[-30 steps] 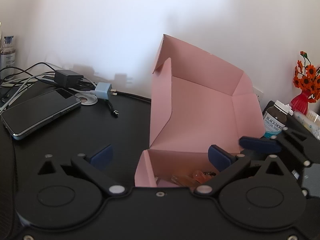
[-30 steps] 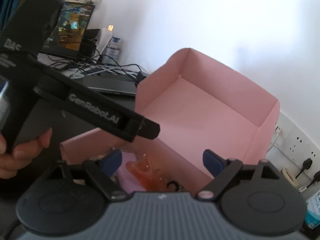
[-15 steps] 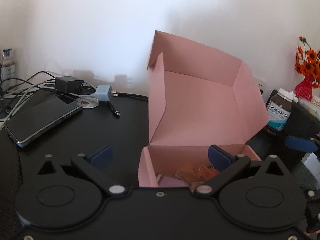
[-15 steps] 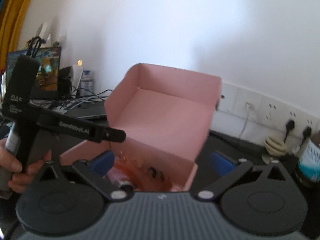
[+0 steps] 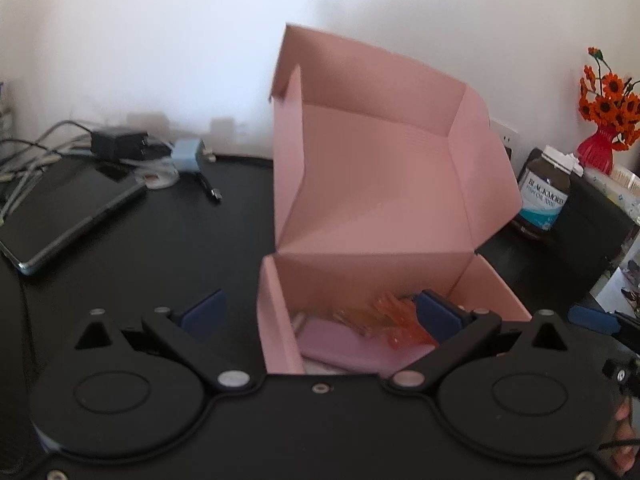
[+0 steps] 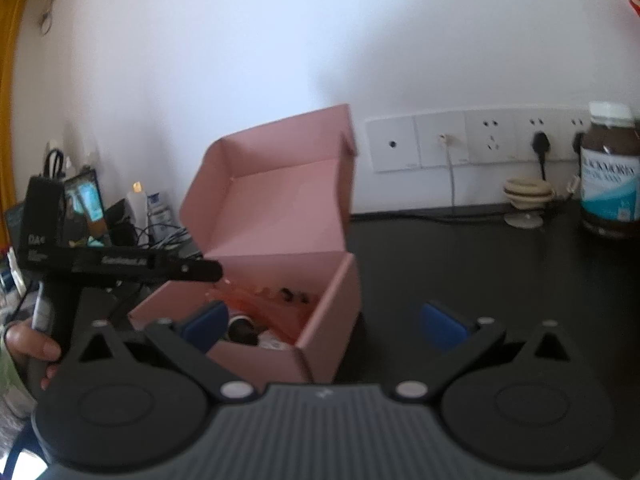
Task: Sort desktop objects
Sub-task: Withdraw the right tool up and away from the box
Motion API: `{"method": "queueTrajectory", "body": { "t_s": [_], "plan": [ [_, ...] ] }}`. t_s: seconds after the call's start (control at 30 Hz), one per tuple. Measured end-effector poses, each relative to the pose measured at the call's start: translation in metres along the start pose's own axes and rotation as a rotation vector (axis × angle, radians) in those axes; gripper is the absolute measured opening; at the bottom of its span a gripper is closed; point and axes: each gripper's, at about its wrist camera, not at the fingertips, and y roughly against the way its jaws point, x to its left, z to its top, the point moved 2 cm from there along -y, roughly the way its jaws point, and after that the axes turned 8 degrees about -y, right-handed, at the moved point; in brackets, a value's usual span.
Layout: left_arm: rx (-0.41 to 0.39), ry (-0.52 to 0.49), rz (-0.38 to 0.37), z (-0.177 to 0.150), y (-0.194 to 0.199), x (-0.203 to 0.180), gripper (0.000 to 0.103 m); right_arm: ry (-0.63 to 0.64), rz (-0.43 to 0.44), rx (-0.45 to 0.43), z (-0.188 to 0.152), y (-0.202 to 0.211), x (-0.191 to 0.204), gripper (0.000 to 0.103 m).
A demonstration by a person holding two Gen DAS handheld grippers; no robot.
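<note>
A black table against a white wall carries a phone toward its left edge, then the open pink box, its blurred contents indistinct. Left gripper and right gripper fingers apart, empty.

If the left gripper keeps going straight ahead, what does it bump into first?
Probably the open pink cardboard box. The left gripper points right at it with open jaws straddling the box's near left wall, so that wall looks likely to be met first, though depth is unclear.
</note>
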Motion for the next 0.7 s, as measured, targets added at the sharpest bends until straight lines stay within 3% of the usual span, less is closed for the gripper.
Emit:
{"method": "queueTrajectory", "body": {
  "t_s": [0.17,0.43,0.7],
  "plan": [
    [0.076,0.026,-0.059,-0.005,-0.007,-0.009,0.103,-0.040,0.032,0.024,0.000,-0.006,-0.005,0.102],
    [0.095,0.014,0.007,-0.006,-0.009,-0.019,0.103,-0.101,0.140,0.109,0.007,-0.028,-0.004,0.102],
    [0.094,0.033,0.021,-0.001,-0.018,-0.028,0.103,-0.120,0.163,0.128,0.005,-0.032,-0.007,0.102]
  ]
}}
